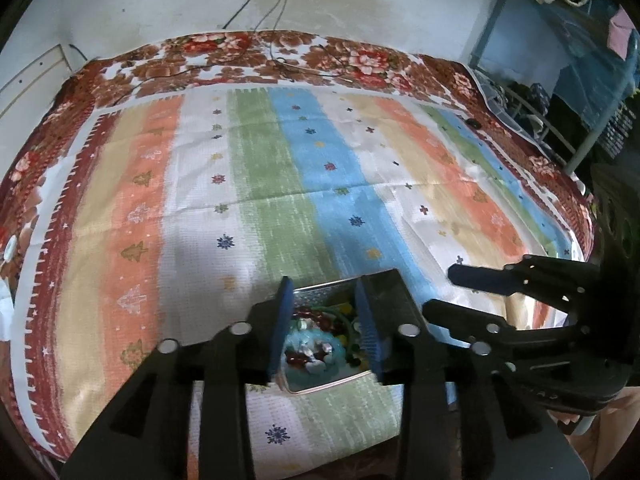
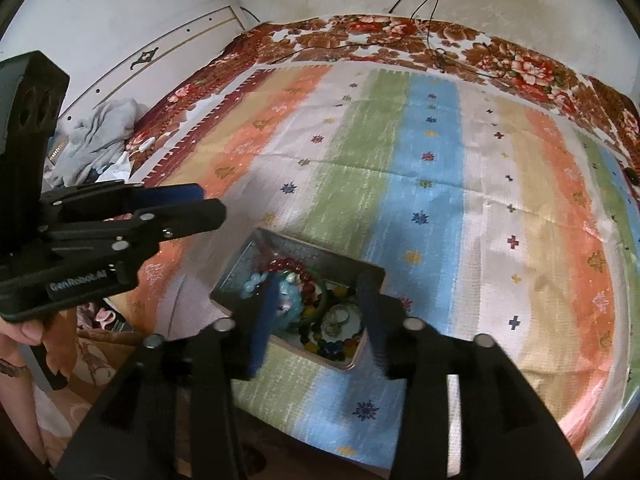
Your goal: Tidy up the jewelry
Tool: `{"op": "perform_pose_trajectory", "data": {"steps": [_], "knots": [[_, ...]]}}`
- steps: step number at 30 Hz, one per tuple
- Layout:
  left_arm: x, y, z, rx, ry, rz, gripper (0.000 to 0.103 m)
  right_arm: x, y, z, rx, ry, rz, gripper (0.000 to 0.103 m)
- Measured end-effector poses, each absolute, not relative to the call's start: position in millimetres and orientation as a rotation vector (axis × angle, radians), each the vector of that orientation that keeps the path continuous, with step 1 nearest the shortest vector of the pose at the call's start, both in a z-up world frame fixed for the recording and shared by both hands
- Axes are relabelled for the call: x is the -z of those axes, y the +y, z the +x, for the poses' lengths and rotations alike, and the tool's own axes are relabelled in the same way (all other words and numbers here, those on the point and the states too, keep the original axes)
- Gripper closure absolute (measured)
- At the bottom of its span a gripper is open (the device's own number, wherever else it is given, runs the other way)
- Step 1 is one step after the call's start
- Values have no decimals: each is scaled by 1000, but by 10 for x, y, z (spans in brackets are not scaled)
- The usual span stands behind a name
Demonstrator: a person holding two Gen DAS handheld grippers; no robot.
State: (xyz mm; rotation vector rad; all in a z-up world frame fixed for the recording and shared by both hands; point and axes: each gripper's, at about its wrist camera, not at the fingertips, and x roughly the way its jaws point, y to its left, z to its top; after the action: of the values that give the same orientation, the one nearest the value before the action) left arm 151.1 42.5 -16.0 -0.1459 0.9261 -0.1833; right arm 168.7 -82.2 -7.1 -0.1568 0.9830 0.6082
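**Tin of jewelry on striped cloth, both grippers above it**

Tin (image 2: pixel 297 248) lies near the front edge of the striped cloth (image 2: pixel 432 160), rectangular, open-topped, silvery walls. In the right wrist view its long axis runs from upper left to lower right. Contents: red bead bracelet (image 2: pixel 289 267), pale blue beads (image 2: pixel 253 282), green bangle (image 2: pixel 325 301), metal rings (image 2: pixel 338 317), mixed coloured beads (image 2: pixel 325 349), all heaped together. Left gripper (image 1: pixel 325 322) partly open above the tin, nothing between its blue pads. Right gripper (image 2: pixel 318 322) likewise partly open, holding nothing.
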Motion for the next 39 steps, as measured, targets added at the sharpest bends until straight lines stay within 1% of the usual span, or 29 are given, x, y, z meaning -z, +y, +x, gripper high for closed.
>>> {"op": "perform_pose_trajectory", "data": {"steps": [1,2,3,4,5,6,7,9,10,13,14,16,18,23,28,32,34,37,39], "knots": [[154,440,1502,180,924,-149,62,59,-834,1687,-605,976,-156,53],[144,452,1490,178,921,-148,59,44,-848,1681,-605,969,-155,52],[134,460,1482,175,918,-144,53,29,-862,1675,-607,960,-155,52],[122,472,1469,172,912,-139,50,12,-875,1668,-607,949,-153,49],[115,480,1462,174,910,-140,50,-15,-897,1658,-603,932,-148,45],[107,495,1450,179,908,-143,48,-33,-917,1649,-601,921,-141,44],[102,509,1433,180,905,-146,43,-51,-944,1640,-598,912,-133,41],[88,529,1388,178,893,-142,37,-99,-1014,1606,-588,883,-115,33],[80,526,1360,181,886,-140,31,-124,-1048,1579,-581,865,-112,28],[60,490,1272,192,863,-124,17,-183,-1125,1510,-566,822,-109,17],[57,463,1232,194,856,-113,15,-201,-1141,1491,-564,813,-107,14],[53,432,1164,199,846,-97,8,-217,-1181,1451,-564,805,-101,13],[58,408,1085,192,835,-80,6,-232,-1222,1395,-553,794,-104,12],[74,339,831,177,795,-47,6,-335,-1298,1180,-543,710,-116,5],[38,287,513,161,711,-65,6,-358,-1349,966,-542,675,-132,5],[26,169,392,88,661,24,6,-330,-1409,809,-532,671,-128,5],[-20,117,339,56,630,57,6,-377,-1460,662,-492,603,-126,5],[-77,133,291,51,607,25,6,-432,-1520,505,-493,546,-121,5],[-92,157,257,82,603,-10,6,-396,-1582,477,-505,574,-87,5]]}}
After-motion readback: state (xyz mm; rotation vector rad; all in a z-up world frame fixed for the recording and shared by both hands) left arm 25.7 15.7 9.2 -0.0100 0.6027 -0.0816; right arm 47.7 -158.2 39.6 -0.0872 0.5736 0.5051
